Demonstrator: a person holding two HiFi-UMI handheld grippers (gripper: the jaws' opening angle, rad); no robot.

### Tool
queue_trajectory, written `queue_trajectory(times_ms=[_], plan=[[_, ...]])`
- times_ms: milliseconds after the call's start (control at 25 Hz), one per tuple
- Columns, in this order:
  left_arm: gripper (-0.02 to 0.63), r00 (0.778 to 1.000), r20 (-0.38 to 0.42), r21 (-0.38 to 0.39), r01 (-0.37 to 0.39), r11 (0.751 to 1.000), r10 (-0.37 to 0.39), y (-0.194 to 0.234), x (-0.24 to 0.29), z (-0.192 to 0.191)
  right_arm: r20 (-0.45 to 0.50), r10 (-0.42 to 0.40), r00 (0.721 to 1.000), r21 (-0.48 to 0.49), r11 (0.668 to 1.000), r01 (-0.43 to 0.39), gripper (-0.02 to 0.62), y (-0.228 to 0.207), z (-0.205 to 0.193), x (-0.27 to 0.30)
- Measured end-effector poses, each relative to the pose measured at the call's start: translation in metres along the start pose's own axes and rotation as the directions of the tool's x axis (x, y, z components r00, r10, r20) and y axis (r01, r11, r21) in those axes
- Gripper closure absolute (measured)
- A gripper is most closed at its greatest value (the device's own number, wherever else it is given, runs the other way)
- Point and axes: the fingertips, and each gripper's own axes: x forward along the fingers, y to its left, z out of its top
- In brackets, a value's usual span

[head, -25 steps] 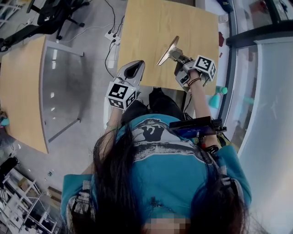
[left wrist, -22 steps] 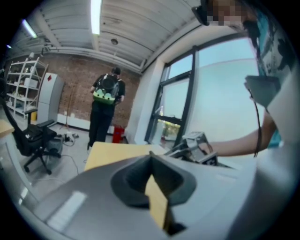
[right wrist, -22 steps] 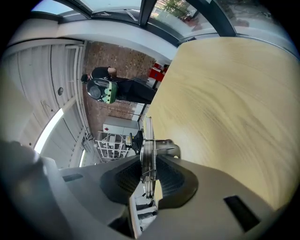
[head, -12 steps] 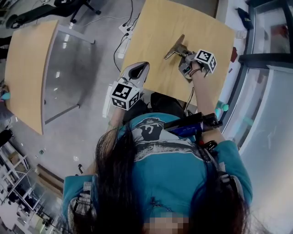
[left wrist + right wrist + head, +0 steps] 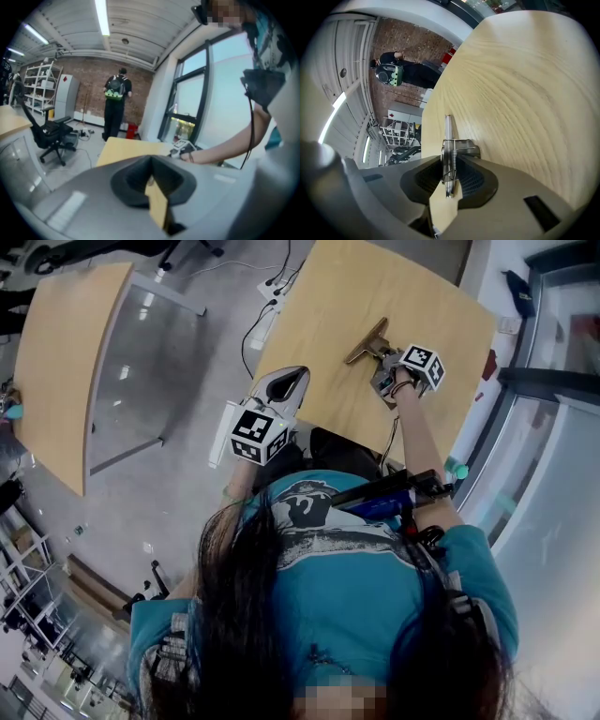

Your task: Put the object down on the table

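My left gripper (image 5: 292, 379) is clenched on nothing, held close to my body by the near edge of the table (image 5: 319, 324). I judge it is kept out of the way, since this job needs one hand. Farther right, the clip (image 5: 366, 341) — a thin flat piece with a spring — stands on edge low over the wood, pinched in my right gripper (image 5: 381, 355). Whether it touches the table I cannot tell — I would lower it before letting go.
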Motion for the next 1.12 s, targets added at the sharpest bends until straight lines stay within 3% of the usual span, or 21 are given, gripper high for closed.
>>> queue_trajectory(times_ms=[240, 360, 560, 680, 920, 1120], plan=[[0.605, 1.0, -0.007, 0.002, -0.01, 1.0, 0.01, 0.003, -0.005, -0.004, 0.034, 0.045, 0.998, 0.035, 0.998, -0.046, 0.502, 0.003, 0.003, 0.006], [0.605, 1.0, -0.002, 0.003, -0.007, 1.0, 0.007, 0.004, -0.006, -0.003, 0.101, 0.046, 0.994, 0.056, 0.997, -0.052, 0.495, 0.004, 0.01, 0.0], [0.606, 1.0, 0.004, 0.012, 0.018, 1.0, -0.018, 0.007, -0.014, -0.001, 0.122, -0.001, 0.993, -0.008, 1.0, 0.002, 0.476, 0.006, 0.001, -0.021], [0.606, 0.999, 0.007, 0.022, 0.042, 0.999, -0.043, 0.002, -0.023, -0.002, 0.165, 0.03, 0.986, -0.002, 1.0, -0.03, 0.476, 0.015, -0.011, -0.047], [0.606, 0.995, 0.017, 0.041, 0.094, 0.995, -0.095, 0.002, -0.028, 0.0, 0.303, 0.096, 0.948, 0.022, 0.994, -0.108, 0.477, 0.04, -0.02, -0.093], [0.606, 0.987, 0.045, 0.073, 0.149, 0.986, -0.153, 0.011, -0.088, -0.006, 0.372, 0.199, 0.907, -0.001, 0.977, -0.214, 0.48, 0.08, -0.095, -0.13]])
